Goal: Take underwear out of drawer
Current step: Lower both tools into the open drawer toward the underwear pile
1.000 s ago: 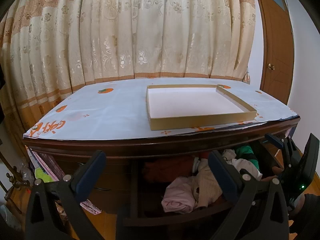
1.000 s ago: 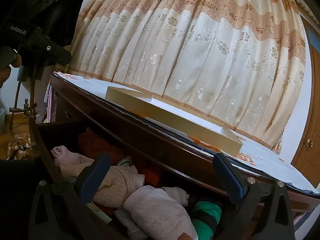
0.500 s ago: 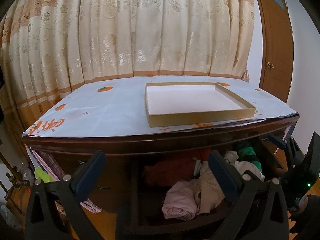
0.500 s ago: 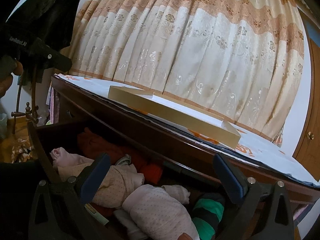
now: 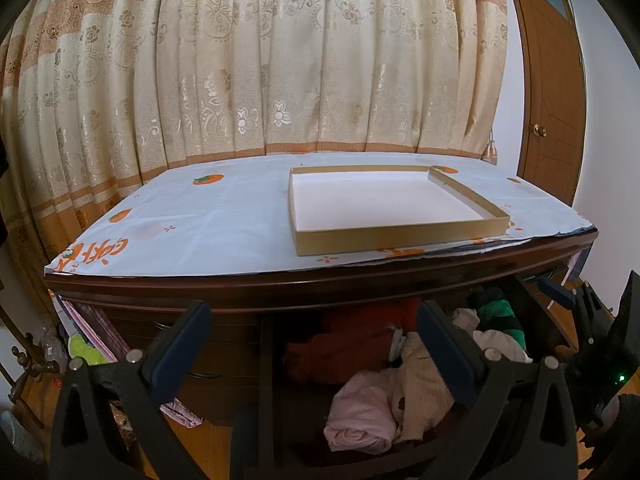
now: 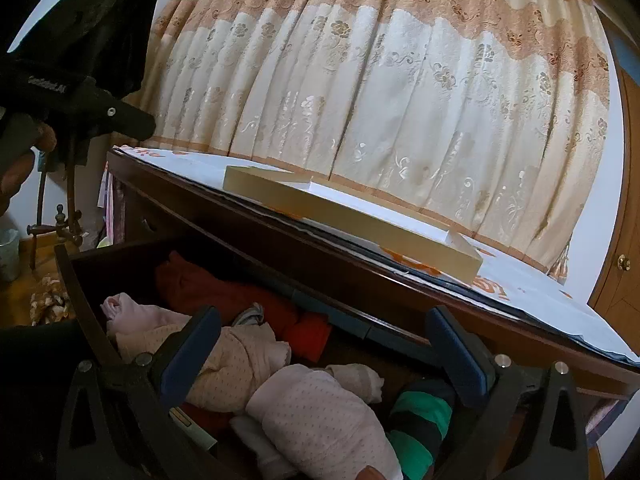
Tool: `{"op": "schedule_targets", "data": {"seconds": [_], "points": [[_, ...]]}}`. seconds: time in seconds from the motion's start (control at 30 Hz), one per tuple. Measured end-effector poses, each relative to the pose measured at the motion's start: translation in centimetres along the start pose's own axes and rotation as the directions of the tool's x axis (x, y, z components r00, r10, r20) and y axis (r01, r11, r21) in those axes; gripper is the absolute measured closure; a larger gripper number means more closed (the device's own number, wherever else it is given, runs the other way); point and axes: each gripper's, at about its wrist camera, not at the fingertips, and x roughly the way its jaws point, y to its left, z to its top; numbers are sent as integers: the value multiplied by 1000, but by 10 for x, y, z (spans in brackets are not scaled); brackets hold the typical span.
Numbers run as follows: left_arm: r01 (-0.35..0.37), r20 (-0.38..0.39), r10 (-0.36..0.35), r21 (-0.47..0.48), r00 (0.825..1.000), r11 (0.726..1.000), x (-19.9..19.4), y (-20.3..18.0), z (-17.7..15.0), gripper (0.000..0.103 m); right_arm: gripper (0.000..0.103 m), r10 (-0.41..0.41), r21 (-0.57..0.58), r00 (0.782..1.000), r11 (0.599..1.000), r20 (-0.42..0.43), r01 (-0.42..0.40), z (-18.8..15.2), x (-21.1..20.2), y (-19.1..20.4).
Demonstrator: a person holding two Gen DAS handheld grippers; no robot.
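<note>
The dark wooden drawer (image 5: 276,392) (image 6: 76,280) stands pulled out and holds a heap of clothes: a pink garment (image 5: 360,412) (image 6: 132,316), a cream dotted piece (image 6: 236,364), a pale dotted bundle (image 6: 320,420), red cloth (image 5: 344,340) (image 6: 224,292) and a green-and-black striped item (image 6: 420,416) (image 5: 496,312). My left gripper (image 5: 312,344) hangs open in front of the drawer, apart from the clothes. My right gripper (image 6: 324,348) is open just above the pale bundle, with nothing between its fingers. It also shows at the right edge of the left wrist view as the right gripper (image 5: 592,336).
A shallow gold-rimmed box lid (image 5: 392,204) (image 6: 340,216) lies on the dresser top's white printed cloth (image 5: 200,232). Floral curtains (image 5: 280,60) hang behind. A wooden door (image 5: 548,92) is at the right. A hand (image 6: 20,160) holds the left gripper body.
Both views have risen slightly, so the dresser top and drawer sit lower in frame. The right gripper edged closer over the clothes. Both stay open.
</note>
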Motion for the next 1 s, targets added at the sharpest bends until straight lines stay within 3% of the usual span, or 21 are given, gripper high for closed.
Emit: {"op": "schedule_targets", "data": {"seconds": [0.67, 1.0], "points": [[9, -30, -10, -18, 1000, 1000, 6, 3, -3, 0, 0, 17, -5, 999, 1000, -45, -17, -2, -5, 4], [77, -127, -79, -20, 989, 997, 29, -7, -15, 0, 0, 100, 109, 980, 991, -172, -82, 2, 13, -13]]}}
